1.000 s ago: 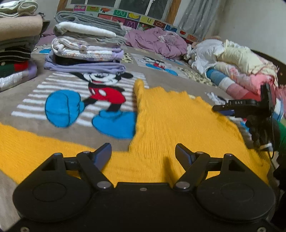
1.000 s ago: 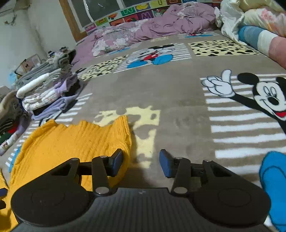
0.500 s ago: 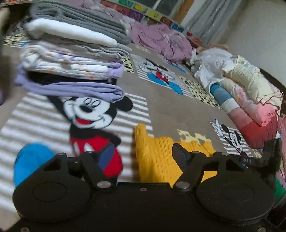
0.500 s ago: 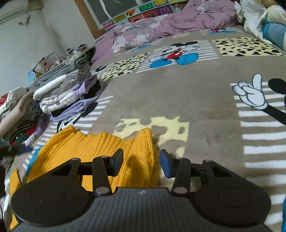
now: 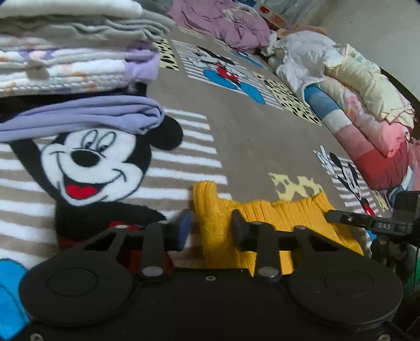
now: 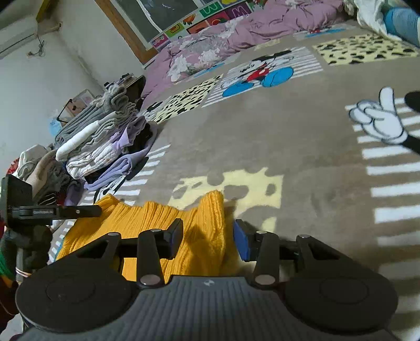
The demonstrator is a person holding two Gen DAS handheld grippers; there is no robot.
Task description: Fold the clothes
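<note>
Each claw — left claw (image 5: 210, 227), right claw (image 6: 207, 236) — is spread around a sweater (image 5: 278, 217) corner, not pinching; folding has barely begun.

On the black bar of the right tool (image 5: 378, 225), seen from the left camera, small pale letters read "DAS". On the wall behind the bed runs a strip of colored letter tiles (image 6: 210, 19); big "M" shapes show on two tiles, one green and one purple. The other tiles are too blurry to read.
</note>
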